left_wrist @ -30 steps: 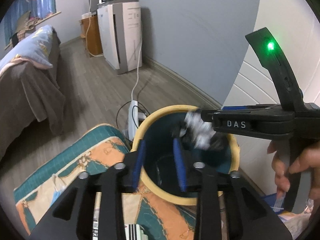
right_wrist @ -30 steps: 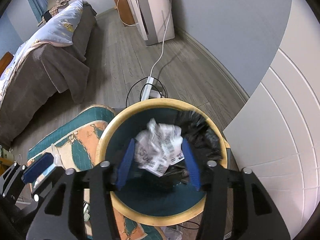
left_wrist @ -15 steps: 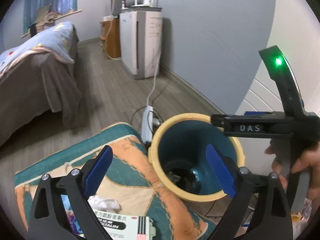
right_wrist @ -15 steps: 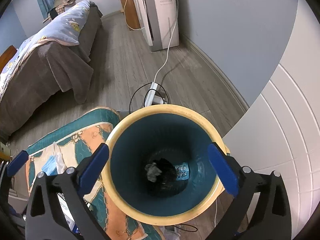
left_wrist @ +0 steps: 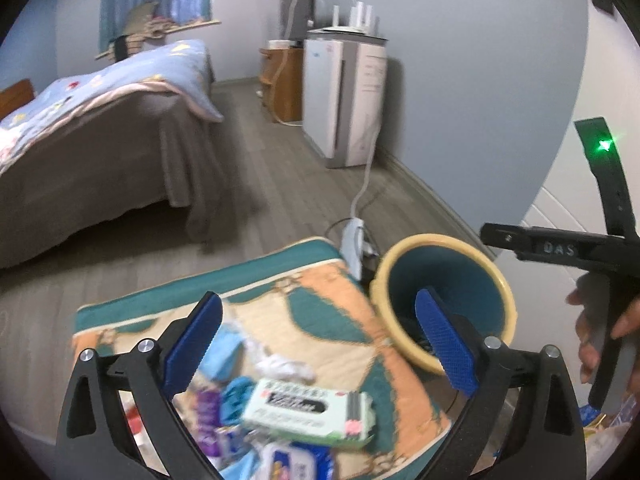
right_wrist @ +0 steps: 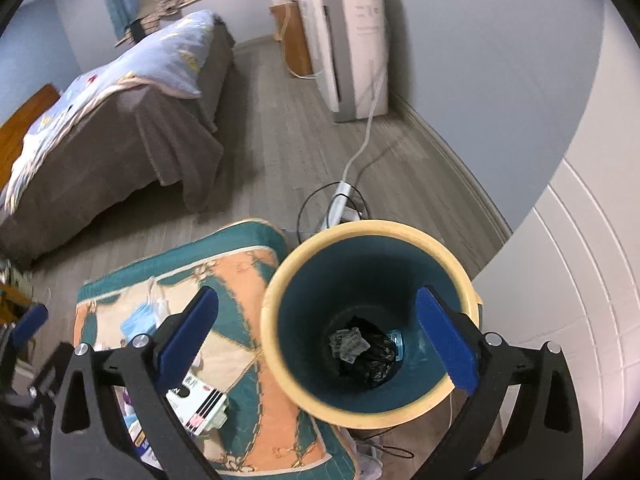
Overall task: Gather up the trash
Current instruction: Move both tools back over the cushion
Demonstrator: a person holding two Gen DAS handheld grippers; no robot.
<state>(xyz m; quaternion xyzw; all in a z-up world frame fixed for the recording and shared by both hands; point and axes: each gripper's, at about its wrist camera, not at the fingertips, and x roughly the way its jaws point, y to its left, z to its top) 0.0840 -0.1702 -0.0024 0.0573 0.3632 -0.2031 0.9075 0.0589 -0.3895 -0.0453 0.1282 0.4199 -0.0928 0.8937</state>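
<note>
Both sets of jaws are wide open with nothing between them. From the right gripper (right_wrist: pixel 316 336), the round bin (right_wrist: pixel 280 280) stands upright with its mouth facing up. A crumpled paper (right_wrist: pixel 348 344) and a black bag (right_wrist: pixel 376 356) lie at its bottom, at about 3 o'clock from the mat (right_wrist: pixel 236 280). The left gripper (left_wrist: pixel 320 344) hangs over that mat. A white box (left_wrist: pixel 308 408) lies flat there, long side running from 9 to 3 o'clock, by a white tissue (left_wrist: pixel 284 364).
</note>
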